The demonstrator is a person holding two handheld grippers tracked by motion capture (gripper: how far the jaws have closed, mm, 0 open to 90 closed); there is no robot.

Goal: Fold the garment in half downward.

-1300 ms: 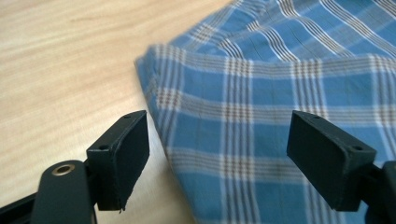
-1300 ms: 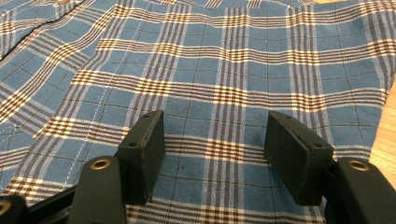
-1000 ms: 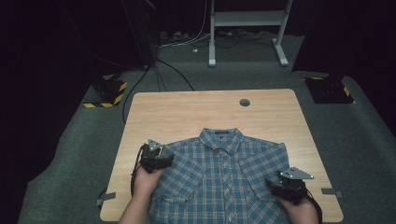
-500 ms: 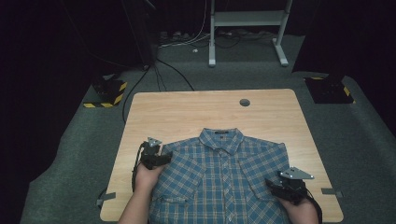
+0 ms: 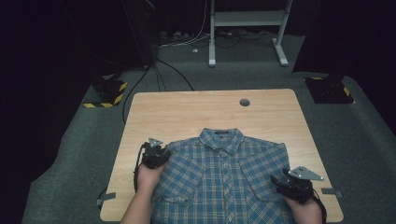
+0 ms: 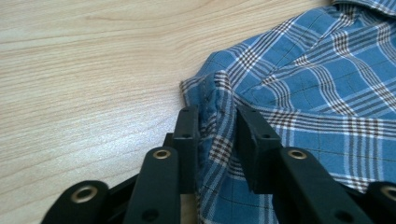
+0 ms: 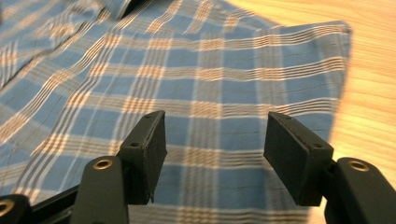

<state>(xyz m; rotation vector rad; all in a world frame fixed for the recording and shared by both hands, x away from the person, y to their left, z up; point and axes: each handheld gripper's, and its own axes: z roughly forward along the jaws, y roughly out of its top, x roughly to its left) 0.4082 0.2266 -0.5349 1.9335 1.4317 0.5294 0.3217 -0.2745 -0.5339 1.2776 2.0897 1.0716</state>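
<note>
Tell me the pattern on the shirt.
The shirt is a blue plaid with white and brown stripes, clearest in the right gripper view.

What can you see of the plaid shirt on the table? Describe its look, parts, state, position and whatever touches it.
The shirt is blue woven cloth checked in white and brown, with a collar, a button front and chest pockets. It lies flat, front up, on the wooden table, collar away from the person, its lower part past the near edge of the picture. The left gripper has just been closing and pinches a raised fold at its shoulder edge. The right gripper hovers with jaws apart over the other side.
</note>
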